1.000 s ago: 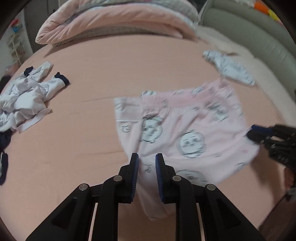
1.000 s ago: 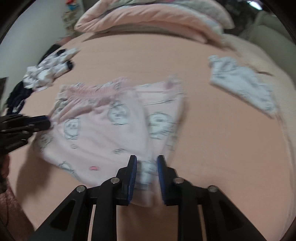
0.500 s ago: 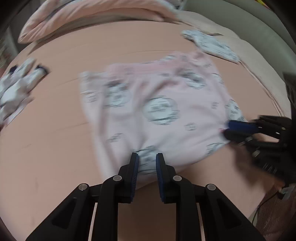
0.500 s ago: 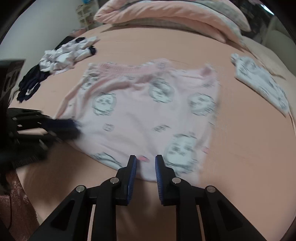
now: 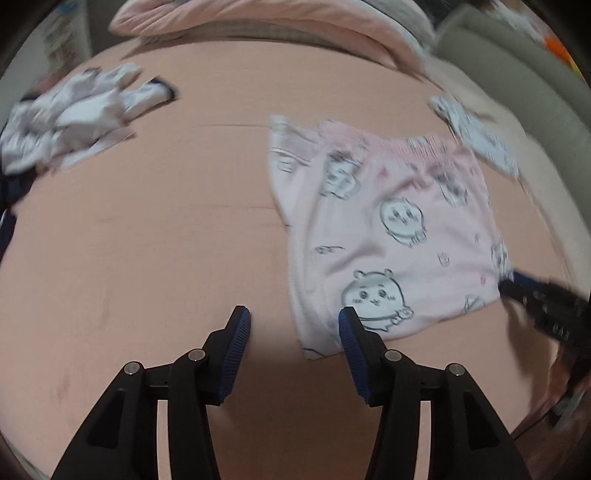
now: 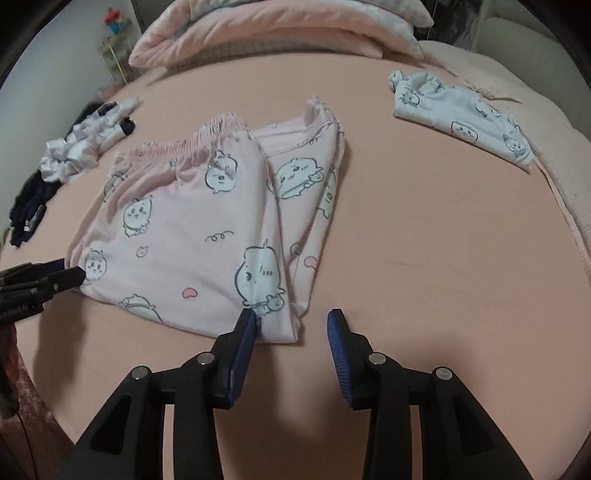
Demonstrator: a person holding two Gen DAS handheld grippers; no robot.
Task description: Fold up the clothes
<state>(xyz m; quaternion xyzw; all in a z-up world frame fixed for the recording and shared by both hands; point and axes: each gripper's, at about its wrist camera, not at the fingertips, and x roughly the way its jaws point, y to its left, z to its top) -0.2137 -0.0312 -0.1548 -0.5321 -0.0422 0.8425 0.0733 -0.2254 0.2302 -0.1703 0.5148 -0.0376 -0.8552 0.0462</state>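
Left wrist view: the left gripper [image 5: 293,321] hangs low over the bed [image 5: 147,229], its blue-padded jaws spread wide and holding nothing. The pink pajama pants [image 5: 388,229], printed with cartoon animal faces, lie folded on the peach sheet ahead and to the right; their near left corner reaches between the jaws, and the right pad overlaps the hem, though contact cannot be judged. The gathered waistband is at the far end. At the right edge the right gripper [image 5: 517,282] shows blurred, its tip at the pants' right border. A crumpled heap of white and navy clothes [image 5: 74,118] lies far left, a white printed garment [image 5: 476,136] beyond the pants to the right, and a folded pink quilt [image 5: 266,18] at the head of the bed.

Right wrist view: the right gripper [image 6: 291,325] also stands with jaws wide apart and empty. The pink pajama pants [image 6: 199,229] lie in front and to the left, folded lengthwise with one leg layer over the other; their near right corner sits just by the left pad. The left gripper [image 6: 70,275] enters from the left edge, its tip at the pants' left border. The white printed garment [image 6: 461,114] lies well apart at upper right, the white and navy clothes [image 6: 81,147] at far left, the pink quilt [image 6: 277,29] behind.
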